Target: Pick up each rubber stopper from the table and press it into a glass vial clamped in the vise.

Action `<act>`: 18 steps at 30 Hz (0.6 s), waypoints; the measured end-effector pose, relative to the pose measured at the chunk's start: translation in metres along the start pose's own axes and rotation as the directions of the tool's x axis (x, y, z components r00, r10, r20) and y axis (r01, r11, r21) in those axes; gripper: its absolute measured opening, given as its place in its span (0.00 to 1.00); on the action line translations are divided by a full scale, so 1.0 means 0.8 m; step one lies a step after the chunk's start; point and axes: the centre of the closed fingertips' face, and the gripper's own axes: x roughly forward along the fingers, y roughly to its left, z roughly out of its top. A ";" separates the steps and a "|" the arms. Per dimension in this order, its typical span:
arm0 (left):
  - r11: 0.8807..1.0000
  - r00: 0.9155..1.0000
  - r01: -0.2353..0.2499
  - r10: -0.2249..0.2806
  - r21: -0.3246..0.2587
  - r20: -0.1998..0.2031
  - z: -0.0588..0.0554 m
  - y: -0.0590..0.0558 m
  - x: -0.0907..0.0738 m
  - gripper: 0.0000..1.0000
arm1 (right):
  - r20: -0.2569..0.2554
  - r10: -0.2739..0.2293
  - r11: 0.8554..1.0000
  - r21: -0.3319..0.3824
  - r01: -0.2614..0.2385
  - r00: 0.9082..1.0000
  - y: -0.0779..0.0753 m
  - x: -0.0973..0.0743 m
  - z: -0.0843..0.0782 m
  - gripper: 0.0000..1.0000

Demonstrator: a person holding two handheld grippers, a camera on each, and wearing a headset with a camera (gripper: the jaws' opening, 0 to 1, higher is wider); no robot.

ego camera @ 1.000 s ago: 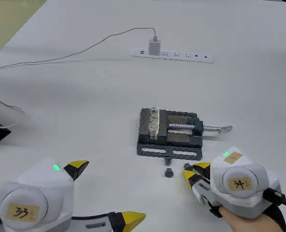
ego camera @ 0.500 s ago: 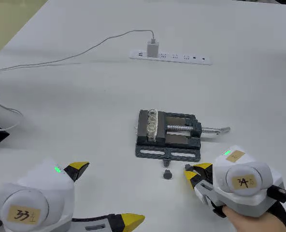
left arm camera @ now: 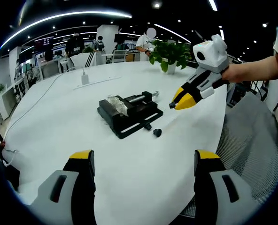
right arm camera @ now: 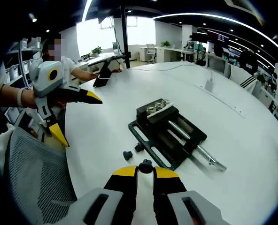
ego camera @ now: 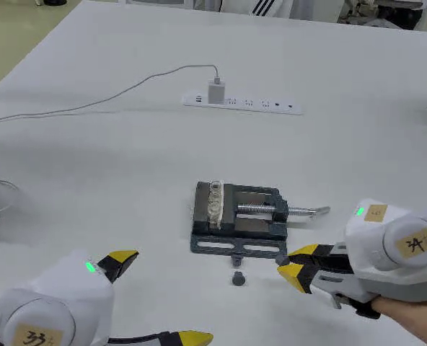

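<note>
A dark vise [ego camera: 239,220] stands mid-table with clear glass vials [ego camera: 216,201] clamped at its left end. One dark rubber stopper [ego camera: 238,278] lies loose on the table just in front of the vise. My right gripper [ego camera: 291,264] hovers right of that stopper, shut on another small dark stopper [right arm camera: 145,165] at its yellow tips. In the right gripper view the vise [right arm camera: 169,133] and vials [right arm camera: 157,107] lie ahead, the loose stopper [right arm camera: 127,154] to the left. My left gripper [left arm camera: 143,159] is open and holds nothing, low at the near left [ego camera: 158,297].
A white power strip [ego camera: 239,101] with a plugged charger [ego camera: 216,92] and a long cable lies at the back of the white table. A potted plant [left arm camera: 169,51] stands at the far edge. The vise's screw handle [ego camera: 307,212] sticks out to the right.
The head camera has shifted. My right gripper has drawn a little farther right of the loose stopper, still holding its own stopper. The left gripper stays open in place.
</note>
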 end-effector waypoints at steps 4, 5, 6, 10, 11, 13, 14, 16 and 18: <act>1.000 1.000 0.016 -0.016 0.025 0.007 0.006 -0.006 0.006 0.84 | -0.028 0.048 0.995 -0.089 -0.051 0.998 0.004 -0.012 0.013 0.08; 0.999 1.000 0.024 -0.024 0.042 0.010 0.009 -0.009 0.008 0.83 | -0.043 0.061 0.990 -0.126 -0.066 0.997 0.006 -0.017 0.019 0.08; 0.998 1.000 0.027 -0.028 0.053 0.012 0.011 -0.009 0.010 0.82 | -0.055 0.073 0.986 -0.148 -0.081 0.996 0.008 -0.019 0.022 0.08; 0.995 0.999 0.051 -0.052 0.085 0.013 0.016 -0.013 0.018 0.80 | -0.136 0.125 0.950 -0.270 -0.158 0.983 0.019 -0.029 0.034 0.08; 0.994 0.998 0.058 -0.060 0.094 0.014 0.018 -0.015 0.020 0.78 | -0.147 0.139 0.938 -0.296 -0.178 0.979 0.022 -0.030 0.036 0.08; 0.991 0.997 0.072 -0.075 0.115 0.015 0.022 -0.018 0.023 0.76 | -0.193 0.165 0.918 -0.329 -0.223 0.967 0.030 -0.033 0.039 0.08; 0.989 0.997 0.077 -0.080 0.125 0.017 0.024 -0.019 0.024 0.74 | -0.206 0.176 0.906 -0.349 -0.240 0.963 0.033 -0.033 0.041 0.08; 0.983 0.995 0.089 -0.094 0.161 0.021 0.030 -0.023 0.027 0.72 | -0.247 0.195 0.884 -0.375 -0.279 0.949 0.039 -0.035 0.042 0.08; 0.975 0.993 0.109 -0.116 0.194 0.027 0.036 -0.029 0.029 0.67 | -0.296 0.220 0.854 -0.403 -0.331 0.929 0.045 -0.036 0.041 0.08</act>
